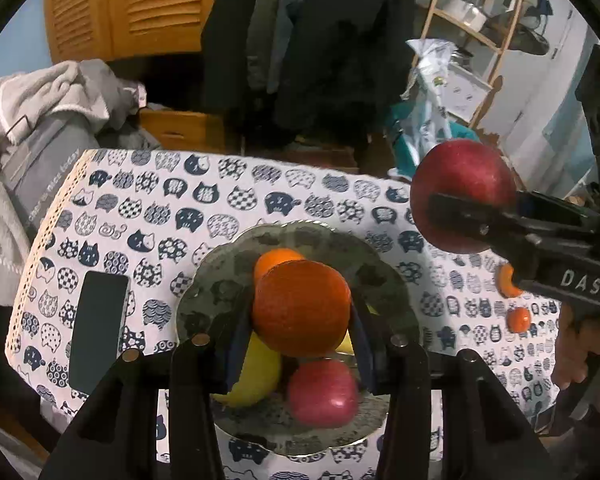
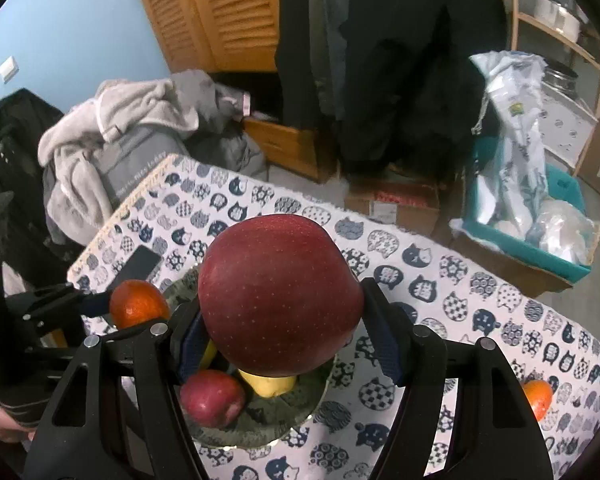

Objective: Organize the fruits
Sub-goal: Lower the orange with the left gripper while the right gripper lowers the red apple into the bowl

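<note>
I am working both jaws over the glass plate, which is sitting low and central in each view on the cat-print worktop.

Starting at the left of the left wrist view, a dark phone is lying flat on the cloth, well clear of the plate. Moving in to the centre, my left gripper is clenching the orange — I am holding it directly above the plate because, as I judge it, that is where it belongs, on the pile. Beneath it a second orange, a yellow fruit and a small red apple are already lying in the plate. Towards the right edge of that view, two small oranges are waiting loose on the cloth.

My right gripper is grasping the big red apple, its pads pressing the two flanks. I am keeping it raised over the plate's near side rather than lowering it, most likely so the orange can go down without the two fruits knocking together.

As for pointing: both fruits are near-round, so neither is showing a real long axis. I cannot see a stem or dimple on either one, so I cannot tell which way each core is running.
</note>
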Action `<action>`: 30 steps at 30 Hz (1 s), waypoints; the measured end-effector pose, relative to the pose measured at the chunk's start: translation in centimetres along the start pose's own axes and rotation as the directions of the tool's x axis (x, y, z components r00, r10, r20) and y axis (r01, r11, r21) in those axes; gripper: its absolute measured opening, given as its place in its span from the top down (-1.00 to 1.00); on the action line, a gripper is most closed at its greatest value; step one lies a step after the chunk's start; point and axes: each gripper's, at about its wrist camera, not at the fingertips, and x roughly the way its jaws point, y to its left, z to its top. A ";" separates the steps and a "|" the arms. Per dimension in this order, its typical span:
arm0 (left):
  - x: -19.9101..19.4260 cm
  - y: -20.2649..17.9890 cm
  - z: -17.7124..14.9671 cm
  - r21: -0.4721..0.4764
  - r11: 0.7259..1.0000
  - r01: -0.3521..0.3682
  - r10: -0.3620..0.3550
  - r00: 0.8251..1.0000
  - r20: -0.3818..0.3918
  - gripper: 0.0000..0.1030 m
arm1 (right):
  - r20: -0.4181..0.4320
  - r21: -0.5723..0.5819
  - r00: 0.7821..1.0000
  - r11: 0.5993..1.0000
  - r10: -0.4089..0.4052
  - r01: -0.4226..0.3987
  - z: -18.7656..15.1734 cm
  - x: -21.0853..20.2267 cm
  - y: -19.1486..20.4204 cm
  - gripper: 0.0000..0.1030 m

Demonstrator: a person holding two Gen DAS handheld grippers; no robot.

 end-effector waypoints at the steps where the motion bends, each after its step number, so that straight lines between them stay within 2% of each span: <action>1: 0.2 0.2 -0.1 -0.005 1.000 -0.002 0.002 1.000 -0.005 0.10 | -0.007 -0.004 1.000 1.000 -0.001 0.001 -0.1 0.5 0.1 -0.35; 8: 1.5 1.0 -0.2 -0.010 1.000 -0.025 0.025 0.999 -0.021 0.10 | -0.066 -0.014 0.998 1.000 0.013 -0.014 -0.8 4.6 0.3 -0.35; 15: 3.6 2.0 -0.5 -0.044 0.998 -0.042 0.039 0.997 -0.071 0.10 | -0.126 0.002 0.992 1.000 0.011 -0.010 -1.7 7.7 -0.4 -0.35; 30: 6.5 3.4 -0.8 -0.081 0.995 -0.060 0.048 0.990 -0.135 0.10 | -0.207 0.009 0.978 1.000 0.024 -0.022 -3.0 11.5 -1.0 -0.36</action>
